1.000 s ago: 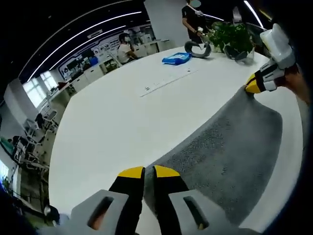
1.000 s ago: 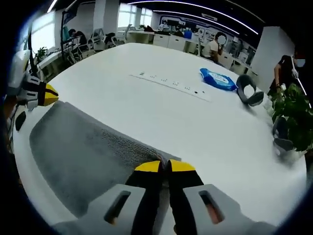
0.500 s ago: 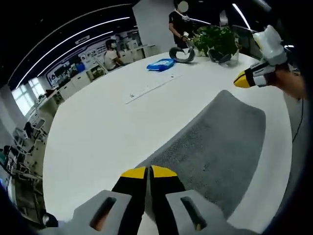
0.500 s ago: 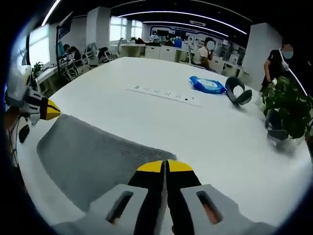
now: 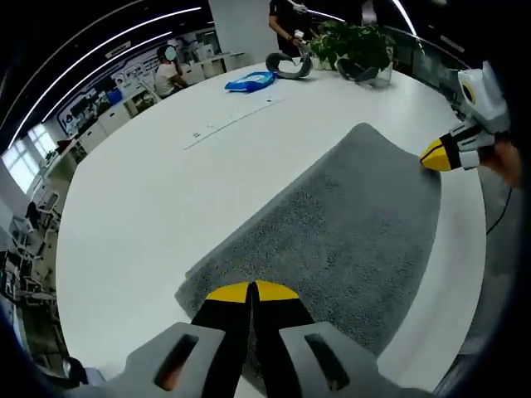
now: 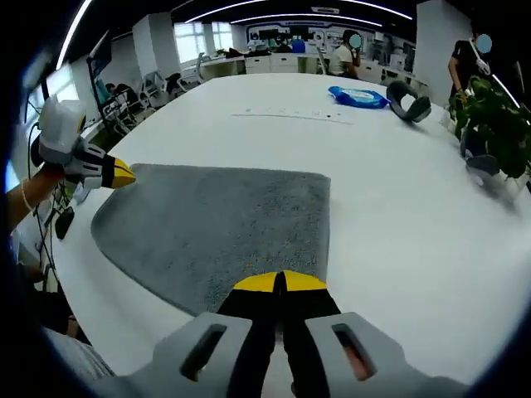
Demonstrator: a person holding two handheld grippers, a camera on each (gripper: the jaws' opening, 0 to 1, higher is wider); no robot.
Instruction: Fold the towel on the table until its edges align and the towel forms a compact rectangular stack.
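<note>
Grey towel [image 5: 340,224] flat on white table [image 5: 133,207], near its edge. Left gripper [image 5: 250,292] and right gripper [image 6: 280,282] both closed, each pinching a towel corner. Potted plant [image 6: 496,108] beyond.

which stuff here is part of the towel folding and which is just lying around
Job:
towel
left tongs
right tongs
table

Lying about:
blue pack
plant
grey curved thing
socket strip

Bright overhead strip lighting, fisheye-warped edges
</note>
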